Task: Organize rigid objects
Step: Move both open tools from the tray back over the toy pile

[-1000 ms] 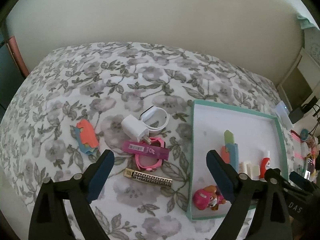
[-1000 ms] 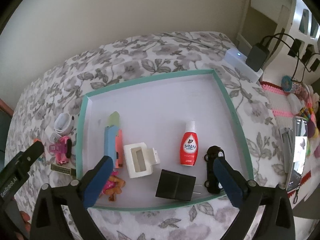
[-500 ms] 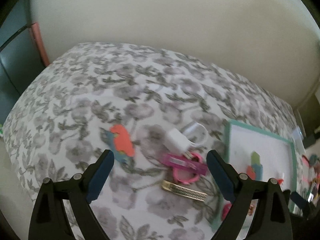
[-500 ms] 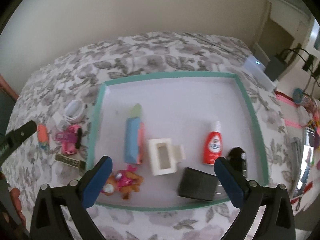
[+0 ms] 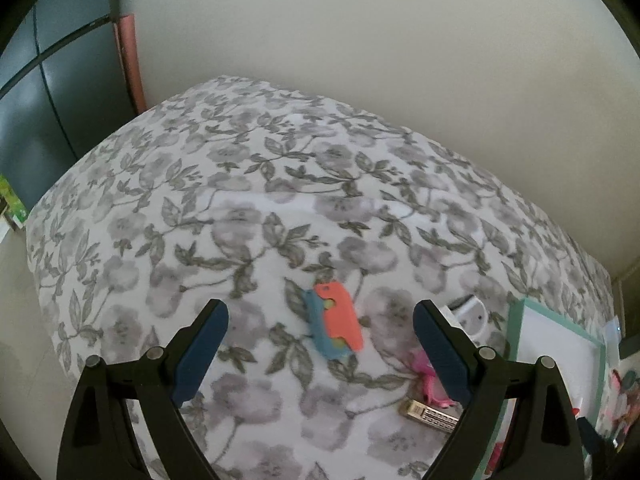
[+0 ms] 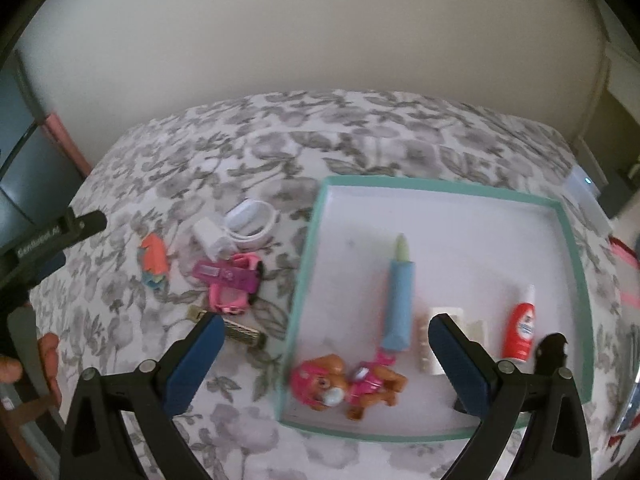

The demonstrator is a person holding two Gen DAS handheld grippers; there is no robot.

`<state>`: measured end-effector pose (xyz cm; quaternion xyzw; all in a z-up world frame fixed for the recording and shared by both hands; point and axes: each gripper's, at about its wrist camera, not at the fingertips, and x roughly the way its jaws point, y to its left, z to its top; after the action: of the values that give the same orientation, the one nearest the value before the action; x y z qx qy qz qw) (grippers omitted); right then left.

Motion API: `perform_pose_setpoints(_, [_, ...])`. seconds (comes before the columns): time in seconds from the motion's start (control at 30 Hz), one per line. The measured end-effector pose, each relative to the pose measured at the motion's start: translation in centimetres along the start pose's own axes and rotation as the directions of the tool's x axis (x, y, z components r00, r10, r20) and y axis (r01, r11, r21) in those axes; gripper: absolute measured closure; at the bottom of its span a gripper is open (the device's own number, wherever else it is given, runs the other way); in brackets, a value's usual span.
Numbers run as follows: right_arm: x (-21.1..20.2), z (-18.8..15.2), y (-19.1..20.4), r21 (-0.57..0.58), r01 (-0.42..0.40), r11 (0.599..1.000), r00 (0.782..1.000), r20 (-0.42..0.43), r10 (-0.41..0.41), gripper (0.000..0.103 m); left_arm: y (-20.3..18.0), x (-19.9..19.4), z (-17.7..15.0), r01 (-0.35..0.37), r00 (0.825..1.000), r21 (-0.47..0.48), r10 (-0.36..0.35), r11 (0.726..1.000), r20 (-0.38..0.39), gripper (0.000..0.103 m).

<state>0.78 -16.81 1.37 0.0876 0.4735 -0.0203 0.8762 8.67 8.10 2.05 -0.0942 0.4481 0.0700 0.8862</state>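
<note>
My left gripper (image 5: 320,344) is open and empty above the floral bedspread, with an orange and blue toy piece (image 5: 336,328) lying between its fingers. Right of it lie a white band (image 5: 468,314), a pink toy (image 5: 426,380) and a gold patterned bar (image 5: 430,414). My right gripper (image 6: 326,354) is open and empty over the left edge of the teal-rimmed tray (image 6: 304,264). In the tray lie a pink dog figure (image 6: 340,388), a blue tube (image 6: 400,300), a red bottle (image 6: 520,332), a white block (image 6: 444,320) and a black object (image 6: 554,350).
Left of the tray lie a white charger (image 6: 210,238), a white band (image 6: 252,224), a magenta bar (image 6: 224,274) on a pink toy (image 6: 232,294), the orange piece (image 6: 154,258) and the gold bar (image 6: 240,332). A wall stands behind the bed. A dark cabinet (image 5: 48,112) stands at the left.
My left gripper has swung left, from the charger cluster to over the orange piece. My right gripper has shifted left, from the tray's middle to its left edge. Both stayed open.
</note>
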Motion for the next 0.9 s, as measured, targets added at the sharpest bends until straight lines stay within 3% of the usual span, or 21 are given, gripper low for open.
perform_pose_setpoints(0.27, [1.6,0.3,2.6,0.008,-0.106,0.994,0.994,-0.033,0.106,0.000,1.5,1.6,0.7,-0.022,0.998,0.011,0.022,1.000,-0.061,0.009])
perform_pose_setpoints(0.47, [3.5,0.1,4.4,0.035,-0.135,0.990,0.986,-0.094,0.138,0.000,1.6,3.6,0.4,-0.010,0.991,0.049,0.016,0.999,-0.130,0.009])
perform_pose_setpoints(0.67, [5.5,-0.4,5.4,0.073,-0.118,0.990,0.979,-0.161,0.129,0.001,1.7,5.6,-0.1,0.020,0.979,0.050,-0.010,0.999,-0.204,0.009])
perform_pose_setpoints(0.9, [6.6,-0.4,7.2,0.041,-0.076,0.996,0.979,-0.189,0.082,0.006,2.4,7.5,-0.4,0.037,0.965,0.013,-0.032,0.999,-0.259,0.009])
